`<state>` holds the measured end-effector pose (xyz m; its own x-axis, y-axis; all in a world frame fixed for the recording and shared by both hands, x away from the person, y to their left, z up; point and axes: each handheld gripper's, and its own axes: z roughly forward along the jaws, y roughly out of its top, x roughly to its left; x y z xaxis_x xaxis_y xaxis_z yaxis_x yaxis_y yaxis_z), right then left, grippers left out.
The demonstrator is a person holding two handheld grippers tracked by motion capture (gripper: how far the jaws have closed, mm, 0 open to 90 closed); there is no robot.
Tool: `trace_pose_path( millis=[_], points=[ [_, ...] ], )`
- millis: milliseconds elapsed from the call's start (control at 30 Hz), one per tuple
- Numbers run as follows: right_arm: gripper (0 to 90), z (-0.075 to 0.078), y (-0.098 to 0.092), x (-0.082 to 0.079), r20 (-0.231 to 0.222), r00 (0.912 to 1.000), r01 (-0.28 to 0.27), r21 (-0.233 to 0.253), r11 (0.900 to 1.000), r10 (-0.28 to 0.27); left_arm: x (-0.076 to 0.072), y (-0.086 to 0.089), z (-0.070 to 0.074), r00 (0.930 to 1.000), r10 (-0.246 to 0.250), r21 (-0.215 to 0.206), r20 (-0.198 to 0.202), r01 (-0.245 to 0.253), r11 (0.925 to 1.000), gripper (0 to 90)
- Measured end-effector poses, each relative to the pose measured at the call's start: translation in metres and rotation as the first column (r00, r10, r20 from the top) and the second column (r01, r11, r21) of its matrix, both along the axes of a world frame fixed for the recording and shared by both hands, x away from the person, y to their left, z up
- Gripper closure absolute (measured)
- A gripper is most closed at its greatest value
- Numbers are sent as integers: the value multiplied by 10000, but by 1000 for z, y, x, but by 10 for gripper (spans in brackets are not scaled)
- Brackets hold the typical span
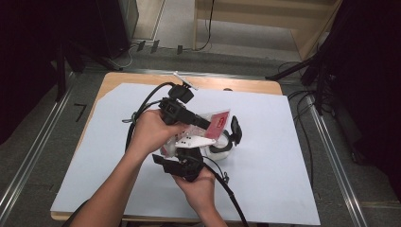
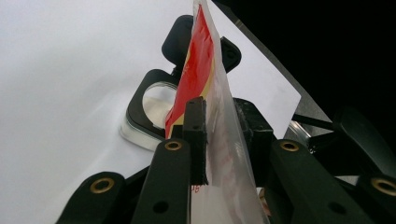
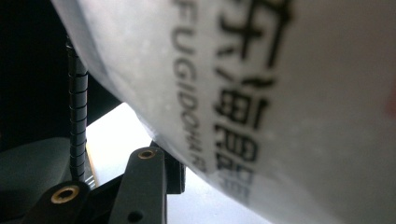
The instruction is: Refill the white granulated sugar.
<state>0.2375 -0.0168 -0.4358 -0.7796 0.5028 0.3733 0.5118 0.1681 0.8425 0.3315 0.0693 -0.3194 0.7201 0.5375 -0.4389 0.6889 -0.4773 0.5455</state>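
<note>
A clear plastic bag (image 1: 218, 122) with a red label and black print hangs between both grippers above the middle of the table. My left gripper (image 1: 207, 125) reaches in from the left, and in the left gripper view my left gripper (image 2: 219, 109) is shut on the bag's (image 2: 201, 60) edge. From below, my right gripper (image 1: 189, 150) points up at the bag's lower end. In the right gripper view the bag (image 3: 280, 93) presses on the left fingertip (image 3: 173, 172) of my right gripper (image 3: 201, 175) and hides the other. A clear container (image 1: 226, 144) with a black flip lid (image 2: 140, 98) sits under the bag.
A white sheet (image 1: 274, 156) covers the wooden table (image 1: 142, 78). Black cables (image 1: 142, 106) trail from both grippers across the sheet. Dark stands and tripod legs (image 1: 302, 71) flank the table's far corners.
</note>
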Motion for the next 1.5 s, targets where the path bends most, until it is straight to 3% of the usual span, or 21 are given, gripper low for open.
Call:
trace_pose_path(
  millis=[1200, 1500],
  points=[
    [634, 0, -2, 0, -102, 9996, 263, 238, 9994, -260, 1, -6, 2, 9999, -122, -27, 40, 122, 9999, 771],
    [634, 4, 1, 0, 251, 9992, 329, -262, 9991, -323, 5, -5, 5, 9999, -144, 6, -40, 144, 9999, 773]
  ],
)
